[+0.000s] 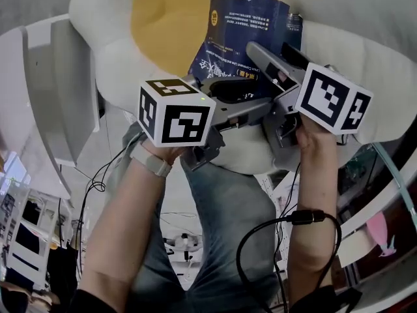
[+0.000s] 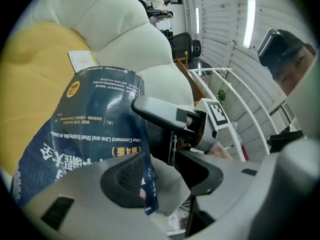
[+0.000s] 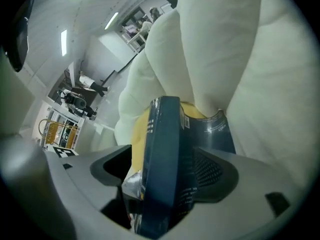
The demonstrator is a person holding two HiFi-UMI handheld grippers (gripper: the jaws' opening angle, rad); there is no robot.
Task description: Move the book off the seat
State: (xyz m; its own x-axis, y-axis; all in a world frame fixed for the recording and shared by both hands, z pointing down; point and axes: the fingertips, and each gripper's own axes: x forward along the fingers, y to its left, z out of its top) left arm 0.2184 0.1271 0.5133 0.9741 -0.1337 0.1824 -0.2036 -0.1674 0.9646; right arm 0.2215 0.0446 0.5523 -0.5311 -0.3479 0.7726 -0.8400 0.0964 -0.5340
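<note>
**Book not off the seat yet, both claws round it**

We've got the book [image 1: 244,34] on the seat [image 1: 98,18], over its yellow centre pad [image 1: 163,25]. The near end sits toward the seat's front edge, by the cream rim, and the front cover is bowed.

L gripper [image 2: 162,176]: jaws part-open. The lower corner of the cover hangs btwn them and lies against one pad. The other jaw stands clear of it, w/ cream cushion showing in the gap.

R gripper [image 3: 161,171]: jaws wide. The book's thick edge stands upright btwn them, touching the mesh pad on one side, w/ a slit of gap at the other jaw.

In the head view the two grippers cross at the book's near end, R over L. A white paper slip [image 2: 80,60] lies on the yellow pad just past the book's far edge.
</note>
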